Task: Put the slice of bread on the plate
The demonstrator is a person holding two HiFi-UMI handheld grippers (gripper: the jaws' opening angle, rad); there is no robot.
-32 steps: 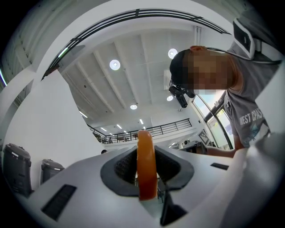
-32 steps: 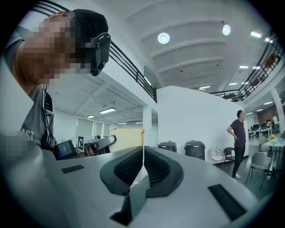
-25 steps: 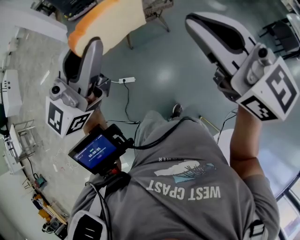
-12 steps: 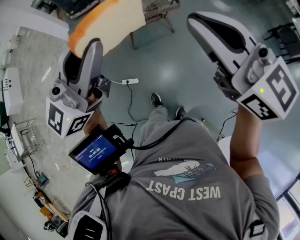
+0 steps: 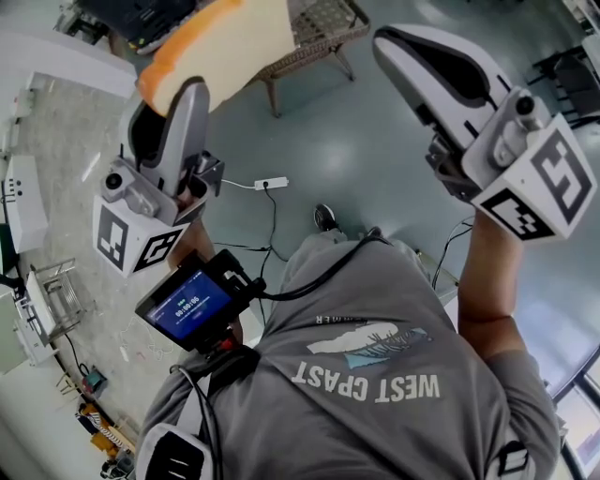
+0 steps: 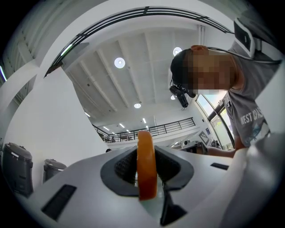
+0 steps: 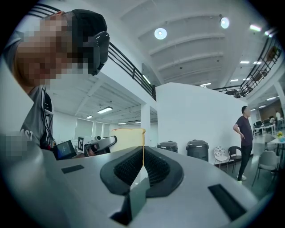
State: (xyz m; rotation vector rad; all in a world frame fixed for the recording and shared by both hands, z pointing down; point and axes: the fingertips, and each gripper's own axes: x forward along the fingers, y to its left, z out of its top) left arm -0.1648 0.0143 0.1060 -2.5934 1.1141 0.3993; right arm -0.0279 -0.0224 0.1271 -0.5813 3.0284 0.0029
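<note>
Nearest the head camera is the person's grey shirt [image 5: 375, 366], with a small lit screen [image 5: 187, 305] strapped at its left. Both arms are raised above it. The left claw [image 5: 173, 103] points up and away, its marker cube [image 5: 131, 239] toward the body, and it is pinching the bread [image 5: 220, 42]. The slice stands out past the claw's tips toward the top edge of the head view, with its orange crust to the left and its pale face to the right. In the left claw's own view the slice shows edge-on and upright, and a ribbed pad presses on each side of it. The right claw [image 5: 403, 47] is held up at about the same height, well apart from the left one. Its own view shows its two pads pressed together with nothing between them; beyond them the bread shows, in the left claw. Far below lies a grey-green floor [image 5: 375, 141] with one shoe [image 5: 324, 217], a white power strip [image 5: 272, 183] and its cord, and further out a wicker chair [image 5: 319, 28]. In the right claw's view two dark bins [image 7: 198, 153] stand by a white wall, with another person [image 7: 244, 133] beside them.
</note>
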